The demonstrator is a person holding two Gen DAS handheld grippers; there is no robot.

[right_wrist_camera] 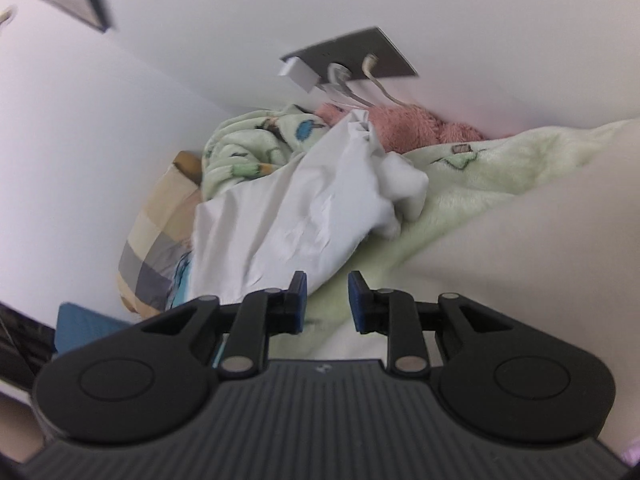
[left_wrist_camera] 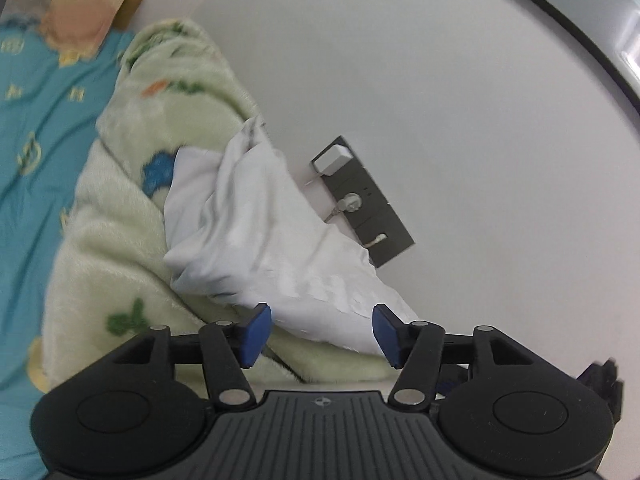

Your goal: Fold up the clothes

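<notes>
Left wrist view: left gripper (left_wrist_camera: 322,334) rolled, tipped downward, 2 blue pads wide apart, gripping nothing | white garment (left_wrist_camera: 256,232) crumpled on green fleece blanket (left_wrist_camera: 112,232), just ahead | right gripper (right_wrist_camera: 327,302) tipped downward, narrow gap, empty, beside garment's near edge | wall socket plate (right_wrist_camera: 360,52) behind

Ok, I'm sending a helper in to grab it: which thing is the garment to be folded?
Find the grey socket plate on the white wall. Below it lies a pale green fleece blanket; the crumpled white cloth garment sits on it, plain and smooth where everything around is fuzzy or patterned.
</notes>
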